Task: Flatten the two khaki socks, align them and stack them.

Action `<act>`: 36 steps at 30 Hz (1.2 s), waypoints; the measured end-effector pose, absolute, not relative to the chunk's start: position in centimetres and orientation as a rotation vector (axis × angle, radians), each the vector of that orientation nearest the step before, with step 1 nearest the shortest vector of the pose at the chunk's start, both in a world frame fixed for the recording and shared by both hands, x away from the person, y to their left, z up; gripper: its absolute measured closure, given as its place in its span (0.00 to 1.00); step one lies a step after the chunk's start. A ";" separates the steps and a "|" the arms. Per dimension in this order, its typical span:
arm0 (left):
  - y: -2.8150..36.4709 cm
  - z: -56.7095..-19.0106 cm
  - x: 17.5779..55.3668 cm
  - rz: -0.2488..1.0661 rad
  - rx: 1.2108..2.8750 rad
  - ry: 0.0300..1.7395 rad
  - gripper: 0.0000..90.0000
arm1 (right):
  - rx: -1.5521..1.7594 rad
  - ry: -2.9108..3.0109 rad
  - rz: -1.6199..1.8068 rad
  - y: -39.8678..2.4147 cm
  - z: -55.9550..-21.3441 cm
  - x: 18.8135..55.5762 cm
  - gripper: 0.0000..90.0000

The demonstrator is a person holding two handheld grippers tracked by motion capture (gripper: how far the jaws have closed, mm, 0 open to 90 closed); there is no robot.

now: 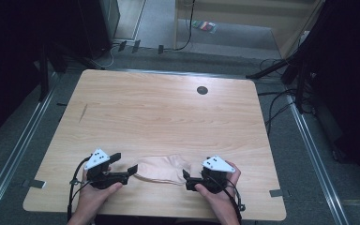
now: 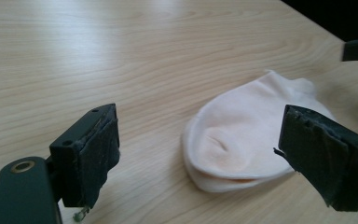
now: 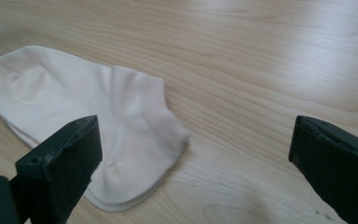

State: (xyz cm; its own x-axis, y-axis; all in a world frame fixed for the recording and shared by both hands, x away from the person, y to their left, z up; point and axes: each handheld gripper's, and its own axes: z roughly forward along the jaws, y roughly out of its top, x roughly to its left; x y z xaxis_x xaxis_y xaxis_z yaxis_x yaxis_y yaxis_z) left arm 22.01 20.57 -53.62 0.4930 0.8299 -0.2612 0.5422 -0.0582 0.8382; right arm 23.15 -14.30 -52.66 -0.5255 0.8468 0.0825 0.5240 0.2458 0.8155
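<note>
Both tools (image 1: 127,164) (image 1: 186,180) gape beside the flat sock (image 1: 161,169).

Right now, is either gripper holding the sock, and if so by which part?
Nothing is held. The left gripper and right gripper both stand open, one at each end of the sock, which lies flat on the table.
</note>
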 end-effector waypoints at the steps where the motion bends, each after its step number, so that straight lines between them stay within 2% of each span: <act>1: 20.6 -53.5 22.0 0.389 1.740 1.192 0.13 | 1.265 2.132 1.172 -14.7 -52.6 23.2 0.02; 3: 21.0 -53.5 22.1 0.409 1.749 1.217 0.13 | 1.267 2.129 1.170 -14.9 -52.6 23.2 0.02; 8: 22.8 -53.3 22.0 0.356 1.681 1.234 0.10 | 1.299 2.089 1.168 -15.8 -52.3 23.4 0.02; 17: 25.3 -53.5 22.3 0.394 1.668 1.324 0.10 | 1.360 2.015 1.178 -17.9 -51.8 23.7 0.02; 27: 27.0 -53.7 22.3 0.410 1.649 1.338 0.08 | 1.405 1.955 1.163 -20.2 -51.6 24.2 0.03; 36: 29.2 -53.9 22.4 0.480 1.647 1.374 0.08 | 1.450 1.917 1.154 -22.4 -51.6 24.5 0.02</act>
